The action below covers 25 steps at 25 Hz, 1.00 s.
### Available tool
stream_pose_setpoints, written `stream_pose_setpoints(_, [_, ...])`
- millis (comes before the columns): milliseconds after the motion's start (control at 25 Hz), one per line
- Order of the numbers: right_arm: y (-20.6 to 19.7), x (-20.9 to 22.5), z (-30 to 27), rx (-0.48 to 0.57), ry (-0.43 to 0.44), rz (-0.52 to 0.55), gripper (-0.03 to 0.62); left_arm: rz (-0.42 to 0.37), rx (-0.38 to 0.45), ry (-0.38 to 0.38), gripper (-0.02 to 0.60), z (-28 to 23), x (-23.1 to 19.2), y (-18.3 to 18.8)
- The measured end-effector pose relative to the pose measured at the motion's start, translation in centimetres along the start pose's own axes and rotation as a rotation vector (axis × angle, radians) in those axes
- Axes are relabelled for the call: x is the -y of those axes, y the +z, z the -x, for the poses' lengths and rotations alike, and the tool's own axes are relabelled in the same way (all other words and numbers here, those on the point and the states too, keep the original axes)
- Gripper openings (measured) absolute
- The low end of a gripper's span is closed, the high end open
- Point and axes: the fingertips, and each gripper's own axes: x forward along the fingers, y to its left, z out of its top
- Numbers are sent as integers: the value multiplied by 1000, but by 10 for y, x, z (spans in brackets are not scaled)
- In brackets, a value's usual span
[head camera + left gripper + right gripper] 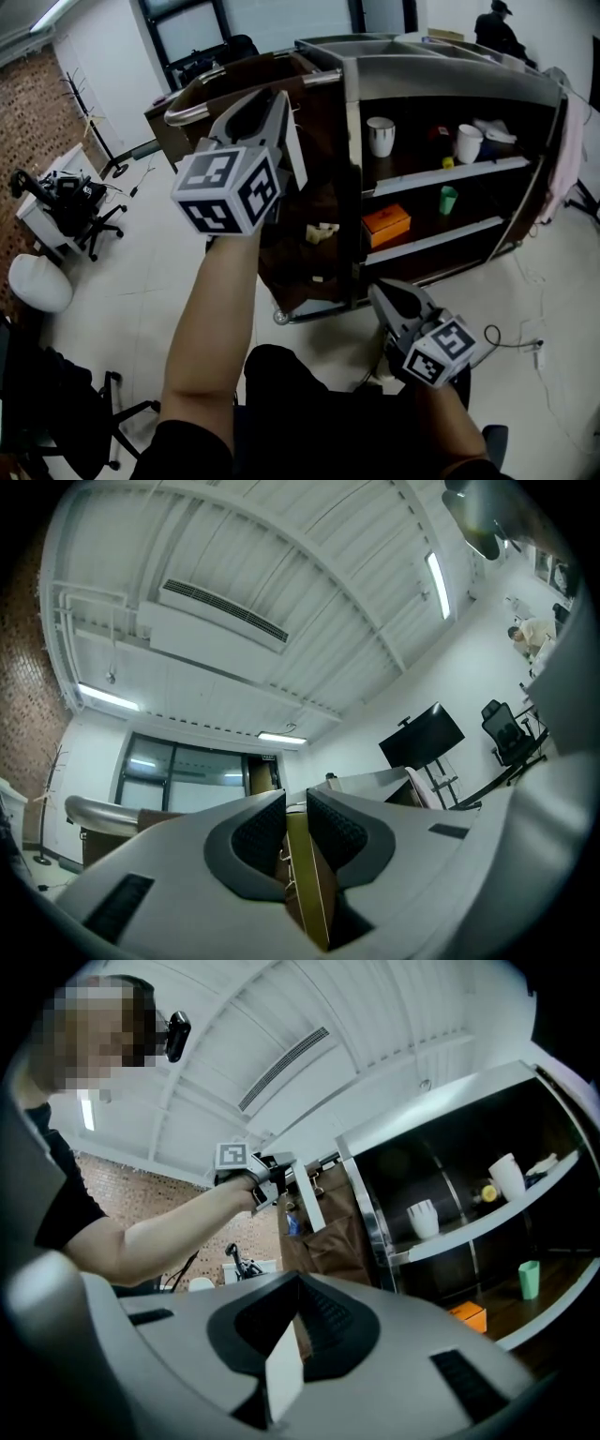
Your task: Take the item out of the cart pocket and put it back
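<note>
Card and pocket panel are the pair that the coming move turns on. The left gripper is raised in front of the cart, its jaws narrow and pressed flat on the long white card. The card is out of the pockets and stands nearly upright, slightly tilted. The brown fabric panel hangs down the cart's end under the curved handle. Its pockets lie beyond and below the card's lower end, near it but apart, so the way back in looks to be forward and down along the card's own length, edge first. Which pocket it belongs in I cannot tell; one pocket holds something blue. The left hand is clearly the nearer one. The right gripper sits low by the cart's bottom corner, well apart from the pockets, with its jaws close together on a white slip. Soft cloth is likely to give, and a pocket mouth may sag shut, so the card could catch on the lip. The shelves carry a white cup, a green cup and an orange box. The cart stands on a pale tiled floor, with an office chair and a brick wall off to the left.
</note>
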Motion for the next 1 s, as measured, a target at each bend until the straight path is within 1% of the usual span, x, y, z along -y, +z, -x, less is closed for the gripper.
stream_pose_setpoints(280, [4, -8, -13, -11, 26, 21, 21, 21, -123, -22, 69, -4, 9, -51])
stream_pose_setpoints(480, [2, -9, -20, -19, 37, 20, 21, 23, -207, -53, 72, -7, 15, -76])
stream_pose_setpoints(520, [2, -11, -21, -21, 41, 20, 21, 25, -219, -64, 76, -7, 17, -79])
stream_pose_setpoints(560, [1, -12, -22, -22, 46, 21, 21, 28, -228, -74, 112, -7, 19, -81])
stream_pose_setpoints(600, [2, -13, -24, -22, 49, 21, 21, 32, -234, -82, 154, -6, 20, -84])
stream_pose_setpoints(640, [2, -14, -25, -21, 53, 21, 21, 38, -240, -87, 172, -4, 21, -86])
stream_pose_setpoints(760, [3, -15, -30, -20, 62, 19, 21, 45, -248, -91, 172, 2, 21, -87])
stream_pose_setpoints(880, [2, -16, -34, -17, 69, 15, 21, 48, -230, -93, 172, 12, 21, -81])
stream_pose_setpoints(1000, [2, -19, -40, -13, 80, 17, 21, 97, -201, -124, 172, 27, 27, -71])
